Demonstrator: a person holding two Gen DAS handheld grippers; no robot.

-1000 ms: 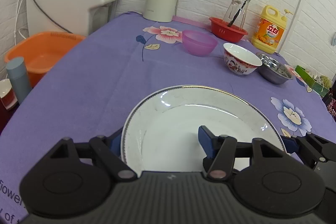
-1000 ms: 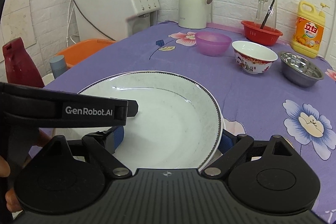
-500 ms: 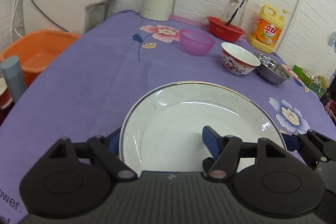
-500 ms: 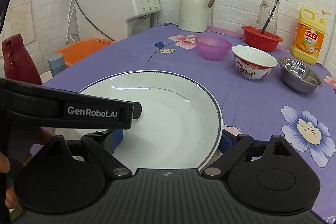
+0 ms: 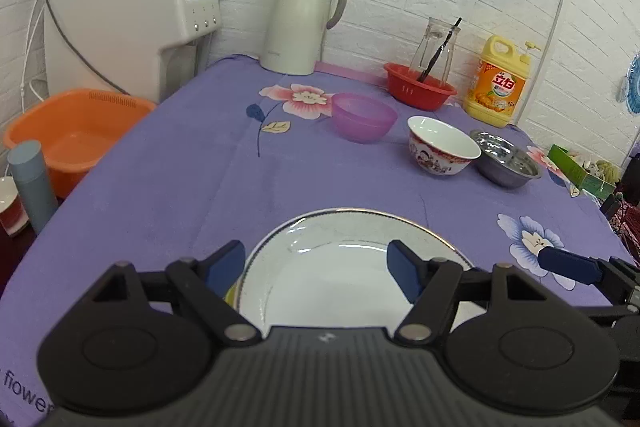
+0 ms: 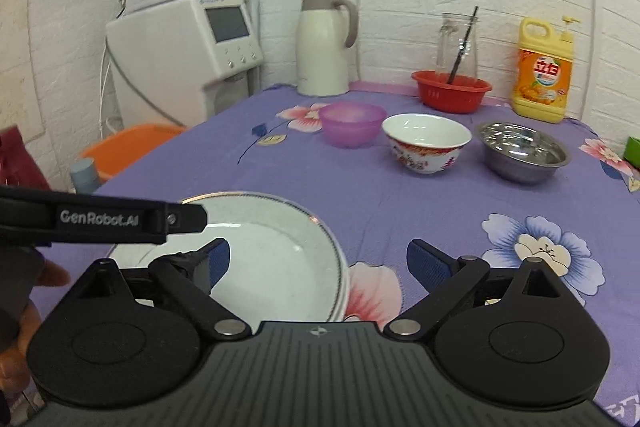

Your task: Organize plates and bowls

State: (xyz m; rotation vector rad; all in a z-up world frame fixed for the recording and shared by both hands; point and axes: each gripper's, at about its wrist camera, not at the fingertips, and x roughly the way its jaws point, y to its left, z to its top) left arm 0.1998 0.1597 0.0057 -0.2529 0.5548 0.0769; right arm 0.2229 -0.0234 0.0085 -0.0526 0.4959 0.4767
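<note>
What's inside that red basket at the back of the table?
The red basket holds a clear glass carafe with a dark stick standing in it. The basket's wall hides its bottom, so anything lying there cannot be seen.

A table covered by a purple flowered cloth [image 5: 192, 179] carries everything. On it sit a white plate [image 5: 332, 275], purple bowl [image 5: 362, 117], patterned bowl [image 5: 440, 151], steel bowl [image 5: 506, 163], red basket [image 5: 418, 91], thermos jug [image 5: 302, 21] and detergent bottle [image 5: 498, 83].

White plate [image 5: 344, 279]; purple floral cloth [image 5: 192, 179]; pink-purple bowl [image 5: 363, 116]; red-patterned bowl [image 5: 442, 151].
</note>
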